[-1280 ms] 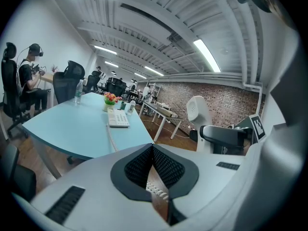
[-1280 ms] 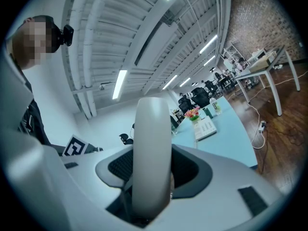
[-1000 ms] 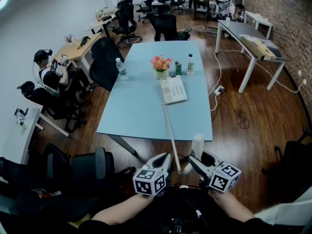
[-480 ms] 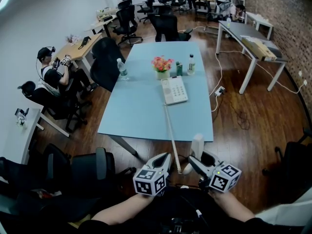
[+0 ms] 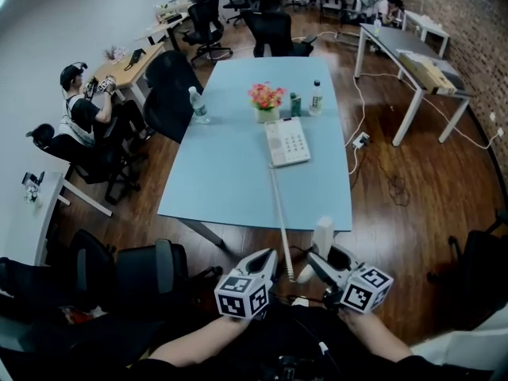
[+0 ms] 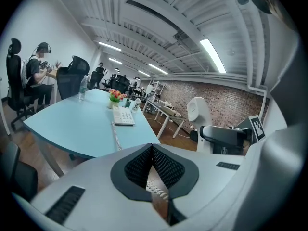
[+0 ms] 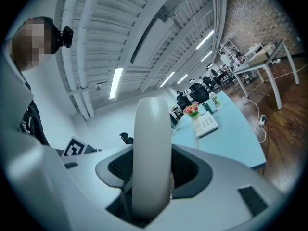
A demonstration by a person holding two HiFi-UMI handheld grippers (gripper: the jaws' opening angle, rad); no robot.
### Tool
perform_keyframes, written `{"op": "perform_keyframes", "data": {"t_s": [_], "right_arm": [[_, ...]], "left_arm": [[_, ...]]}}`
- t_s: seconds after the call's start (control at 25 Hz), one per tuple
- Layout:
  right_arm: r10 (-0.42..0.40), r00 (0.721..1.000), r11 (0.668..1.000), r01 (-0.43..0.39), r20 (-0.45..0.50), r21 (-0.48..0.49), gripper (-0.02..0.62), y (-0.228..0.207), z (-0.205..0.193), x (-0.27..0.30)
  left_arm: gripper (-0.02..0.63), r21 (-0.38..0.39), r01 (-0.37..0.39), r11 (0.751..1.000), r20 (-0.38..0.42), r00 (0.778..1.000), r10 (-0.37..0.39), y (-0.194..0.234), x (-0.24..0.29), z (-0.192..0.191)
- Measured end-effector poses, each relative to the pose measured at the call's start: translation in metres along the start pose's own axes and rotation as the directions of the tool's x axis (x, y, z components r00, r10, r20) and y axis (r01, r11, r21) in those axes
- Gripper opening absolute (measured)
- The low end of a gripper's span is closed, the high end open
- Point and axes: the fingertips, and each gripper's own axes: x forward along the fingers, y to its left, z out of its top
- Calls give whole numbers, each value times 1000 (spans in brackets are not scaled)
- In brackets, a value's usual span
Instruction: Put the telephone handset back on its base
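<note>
Right tool [image 5: 324, 254] firm around handset [image 5: 322, 230], off near edge of table [image 5: 238, 189]; left tool [image 5: 269, 256] closed, empty.

The left claw [image 5: 268, 257] and the right claw [image 5: 324, 260] are showing smooth pale grey shells, with black cross-hatched pads [image 6: 166, 167] set in dark surrounds. Each is carrying a white cube [image 5: 242, 296] printed with black square markers. The person is wearing dark clothing [image 5: 274, 336], and a thin pale cable [image 5: 321, 348] is running across it.

The handset [image 7: 151, 162] is smooth white plastic. The table [image 5: 230, 173] top looks matt, the wooden floor [image 5: 413, 205] glossy, the brick wall [image 5: 484, 14] rough.
</note>
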Motion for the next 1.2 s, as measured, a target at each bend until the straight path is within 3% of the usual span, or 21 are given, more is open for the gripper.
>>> {"op": "perform_keyframes", "data": {"t_s": [0.24, 0.72, 1.04, 1.2], "right_arm": [[-24, 1000, 1000, 24, -3, 13, 235, -19, 17, 33], [-93, 996, 995, 93, -5, -47, 235, -67, 77, 141], [-201, 980, 972, 200, 6, -127, 235, -99, 122, 223], [-276, 961, 949, 273, 8, -157, 235, -134, 139, 260]], "left_arm": [[0, -10, 8, 1000, -18, 1000, -8, 25, 25, 23], [0, -41, 78, 996, 37, 996, -76, 99, 96, 119], [0, -81, 90, 993, 95, 992, -82, 179, 118, 179], [0, -106, 68, 992, 93, 994, -59, 212, 125, 189]]}}
